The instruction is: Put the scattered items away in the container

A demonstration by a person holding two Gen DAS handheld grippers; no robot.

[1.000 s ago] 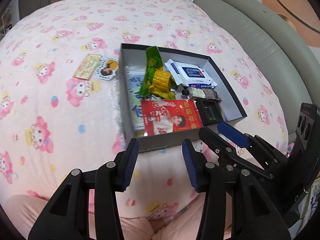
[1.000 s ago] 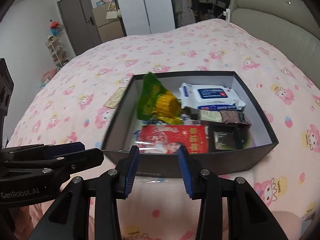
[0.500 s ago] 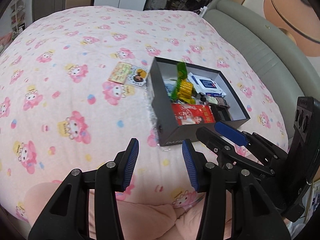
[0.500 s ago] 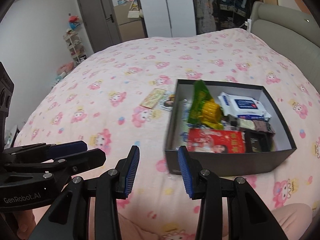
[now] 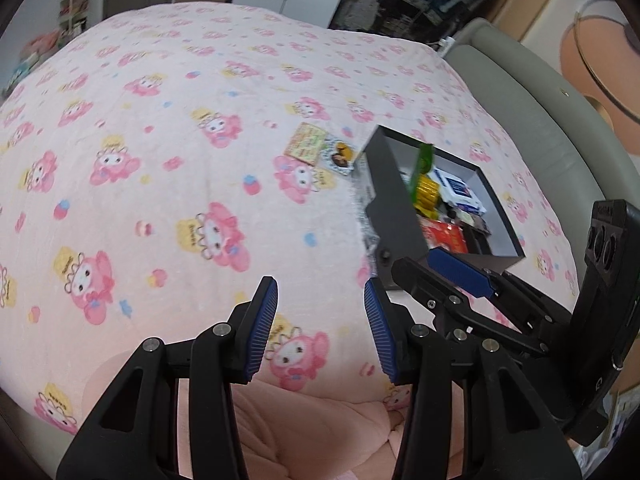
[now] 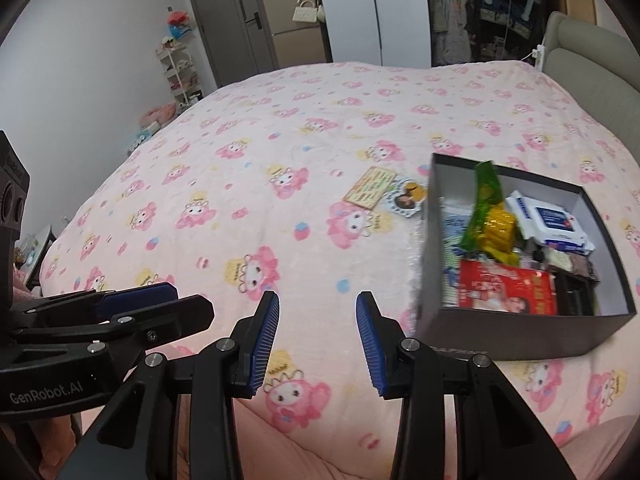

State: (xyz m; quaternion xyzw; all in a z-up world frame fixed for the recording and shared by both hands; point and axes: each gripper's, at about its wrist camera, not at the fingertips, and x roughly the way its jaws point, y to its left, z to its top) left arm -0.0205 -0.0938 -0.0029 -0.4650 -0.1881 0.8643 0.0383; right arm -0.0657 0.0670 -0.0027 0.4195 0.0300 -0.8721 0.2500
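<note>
Just beside the dark grey cardboard box (image 6: 516, 332), on its left, two flat paper cards (image 6: 370, 191) lie loose on the pink quilt (image 6: 248, 152), ahead-right of both tongs. Left gripper (image 5: 320, 326) and right gripper (image 6: 317, 338) gape, empty; the right looks nearer.

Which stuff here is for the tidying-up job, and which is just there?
For the job:
box
yellow card, outside the box
round sticker, outside the box
left gripper, open
right gripper, open

Just there:
pink bedspread
headboard
door
</note>
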